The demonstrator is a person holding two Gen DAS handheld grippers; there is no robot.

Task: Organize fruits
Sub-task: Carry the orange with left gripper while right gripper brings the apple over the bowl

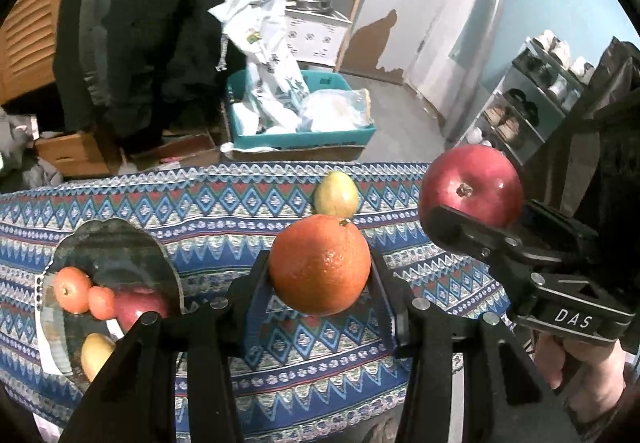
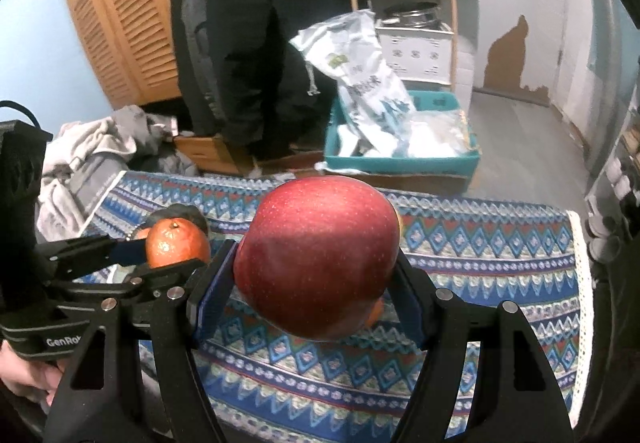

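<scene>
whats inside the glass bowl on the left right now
In the glass bowl: two oranges, a red apple and a yellow fruit at the near rim. The left tool's black arm covers the bowl's near right part, so anything there is hidden.

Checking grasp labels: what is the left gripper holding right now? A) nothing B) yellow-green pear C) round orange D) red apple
C: in the left wrist view the round orange sits clamped in the left gripper, while the shiny red apple is in the right gripper and the yellow-green pear lies on the patterned cloth.
</scene>
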